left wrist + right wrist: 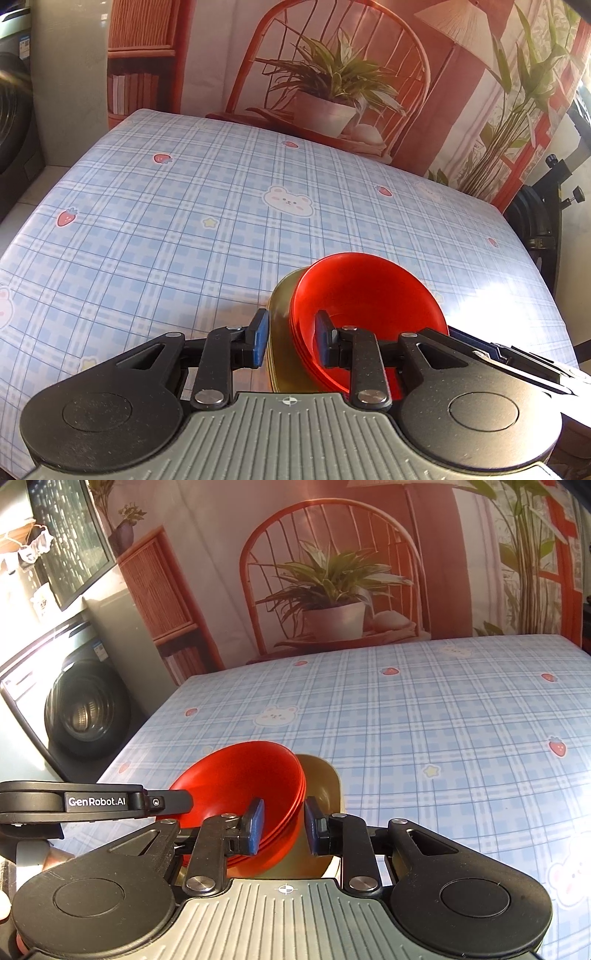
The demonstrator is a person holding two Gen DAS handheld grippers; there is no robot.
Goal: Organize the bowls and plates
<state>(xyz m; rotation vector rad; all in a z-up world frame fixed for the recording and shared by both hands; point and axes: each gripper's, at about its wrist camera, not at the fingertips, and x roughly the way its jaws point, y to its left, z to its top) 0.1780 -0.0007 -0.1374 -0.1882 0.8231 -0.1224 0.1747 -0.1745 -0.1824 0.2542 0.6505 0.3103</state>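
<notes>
Blue-padded, our left gripper (290, 338) clasps the stacked rims low in its frame, one pad outside the yellow plate (282, 332), one inside the red bowls (365, 306). Our right gripper (284, 825) pinches the same stack from the opposite side, low centre of its frame. We judge that squeezing evenly and keeping both wrists level will keep the tilted stack from sliding. Bowls look glossy, smooth plastic, round and nested; beyond them spreads the slick plaid tablecloth (184, 221).
</notes>
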